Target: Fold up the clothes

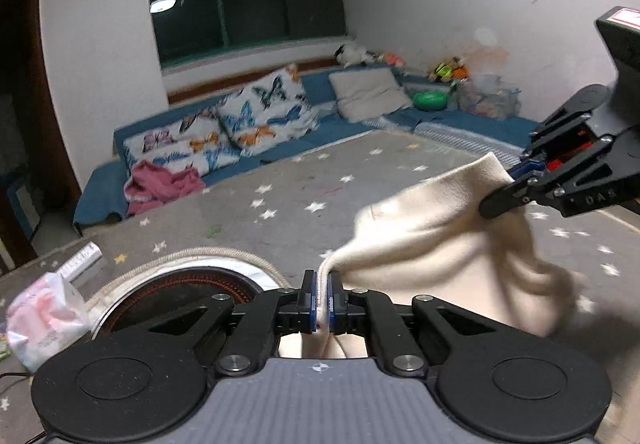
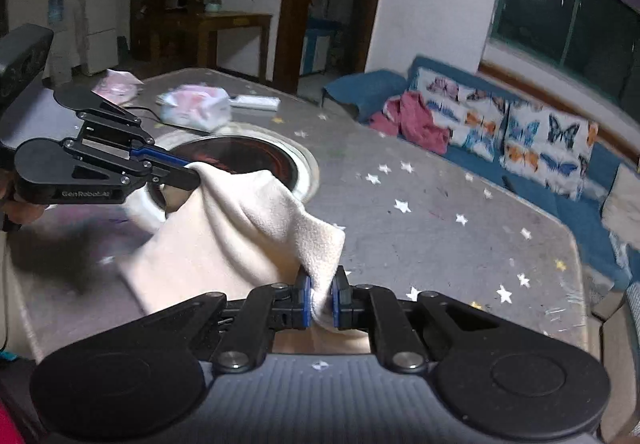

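Observation:
A cream fleece cloth (image 1: 436,240) hangs in the air between both grippers above a grey star-patterned table (image 1: 280,195). My left gripper (image 1: 322,286) is shut on one corner of it, the fabric pinched between its blue pads. My right gripper (image 1: 506,189) enters from the right in the left wrist view and is shut on another corner. In the right wrist view the right gripper (image 2: 322,294) pinches the cream cloth (image 2: 240,228), and the left gripper (image 2: 192,173) holds the far corner at the left. The cloth sags between them.
A round dark hotplate (image 2: 240,159) is set into the table (image 2: 440,228). A plastic bag (image 1: 44,316) and a white remote (image 2: 256,102) lie near it. A blue sofa with butterfly cushions (image 1: 224,127) and a pink garment (image 1: 160,185) lines the far side.

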Available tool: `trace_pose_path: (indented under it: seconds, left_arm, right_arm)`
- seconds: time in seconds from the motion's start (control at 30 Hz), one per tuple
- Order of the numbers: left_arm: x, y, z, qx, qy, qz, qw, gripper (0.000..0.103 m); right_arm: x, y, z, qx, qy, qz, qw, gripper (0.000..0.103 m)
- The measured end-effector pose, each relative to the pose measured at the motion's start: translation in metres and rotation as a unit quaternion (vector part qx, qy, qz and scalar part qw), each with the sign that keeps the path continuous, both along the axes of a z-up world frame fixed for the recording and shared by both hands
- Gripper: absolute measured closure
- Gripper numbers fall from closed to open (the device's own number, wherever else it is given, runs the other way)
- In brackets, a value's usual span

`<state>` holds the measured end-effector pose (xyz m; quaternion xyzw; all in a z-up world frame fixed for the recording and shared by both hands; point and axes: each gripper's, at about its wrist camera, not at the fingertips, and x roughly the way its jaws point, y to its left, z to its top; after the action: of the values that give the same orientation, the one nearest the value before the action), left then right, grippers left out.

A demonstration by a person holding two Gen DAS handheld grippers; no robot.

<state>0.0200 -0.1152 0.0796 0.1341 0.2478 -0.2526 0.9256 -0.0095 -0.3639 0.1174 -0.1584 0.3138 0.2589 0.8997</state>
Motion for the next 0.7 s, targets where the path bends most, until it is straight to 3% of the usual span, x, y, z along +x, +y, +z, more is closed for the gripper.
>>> trace_pose_path:
  seconds: [0.2,0.33,0.4,0.47,0.63,0.7]
  left_arm:
    - [0.056,-0.011,-0.046,0.011,0.062,0.037,0.9974,0.097]
    - [0.067,-0.009,-0.062,0.017,0.073,0.060,0.9954,0.097]
    - [0.067,-0.007,-0.062,0.014,0.077,0.068,0.9946,0.097]
    - [0.065,-0.004,-0.058,0.005,0.078,0.074,0.9942,0.097]
    - [0.042,-0.011,-0.035,-0.035,0.076,0.039,0.9957,0.096]
    - [0.035,-0.021,-0.033,-0.038,0.081,0.012,0.9959,0.096]
  right_arm:
    - [0.058,0.004,-0.049,-0.005,0.046,-0.034,0.998,0.093]
    - [0.074,0.002,-0.077,-0.001,0.065,-0.068,0.996,0.090]
    - [0.076,-0.004,-0.079,0.012,0.064,-0.087,0.994,0.076]
    - [0.076,-0.013,-0.075,0.029,0.056,-0.109,0.992,0.071]
    - [0.065,-0.028,-0.058,0.047,0.027,-0.136,0.989,0.072]
    - [0.058,-0.027,-0.053,0.056,0.028,-0.127,0.990,0.077]
